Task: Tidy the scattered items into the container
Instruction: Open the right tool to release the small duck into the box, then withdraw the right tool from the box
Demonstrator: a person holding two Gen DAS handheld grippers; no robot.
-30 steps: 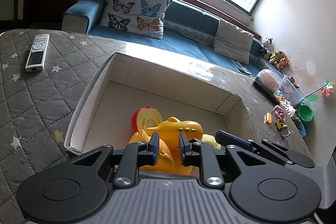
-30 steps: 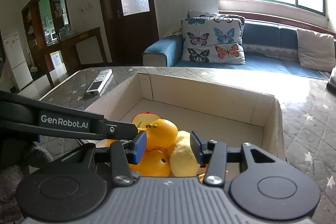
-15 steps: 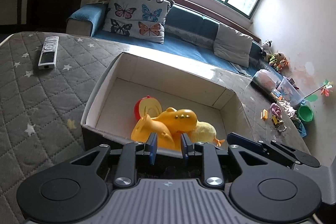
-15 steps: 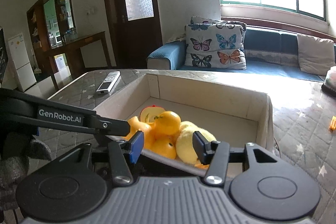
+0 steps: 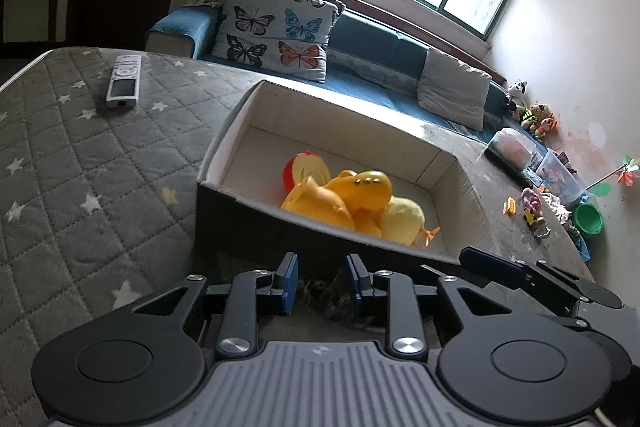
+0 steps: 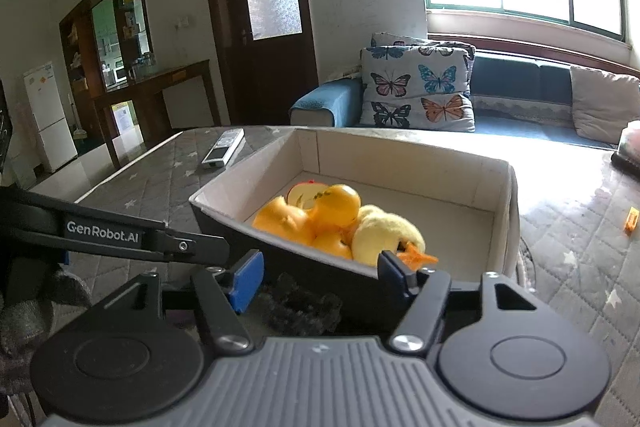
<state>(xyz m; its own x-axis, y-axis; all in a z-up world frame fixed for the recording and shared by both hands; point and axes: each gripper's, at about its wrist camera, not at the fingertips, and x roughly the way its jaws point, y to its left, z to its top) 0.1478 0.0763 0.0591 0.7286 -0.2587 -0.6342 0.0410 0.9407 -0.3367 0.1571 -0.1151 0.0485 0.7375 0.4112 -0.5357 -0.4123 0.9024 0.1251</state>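
- The box (image 5: 460,167) sits on the quilted grey tabletop (image 5: 60,155), its pale inside open to the ceiling and its dark near wall facing both tools.
- Inside it, bunched toward the near wall, lie an orange plastic toy (image 5: 344,195), a soft yellow plush (image 5: 404,217) touching it on the right, and a red-and-cream apple piece (image 5: 306,169) just behind.
- The same heap shows from the right side: the orange plastic toy (image 6: 316,217), the yellow plush (image 6: 384,233) and the apple piece (image 6: 300,193), all within the box (image 6: 400,163).
- The left tool (image 5: 321,281) hangs just outside the near wall, its blue-padded fingers (image 5: 289,283) parted with nothing between them.
- The right tool (image 6: 320,275) is beside it, jaws spread wider and holding nothing.
- Something dark and fuzzy (image 6: 304,311) lies low in front of the box, too shadowed to make out.
- A silver remote (image 5: 123,86) rests on the tabletop, well apart from the box on its left.
- A few small toys (image 5: 528,209) lie scattered on the tabletop to the right of the box.
- A butterfly cushion (image 5: 280,31) leans on the blue sofa (image 5: 372,43) behind.
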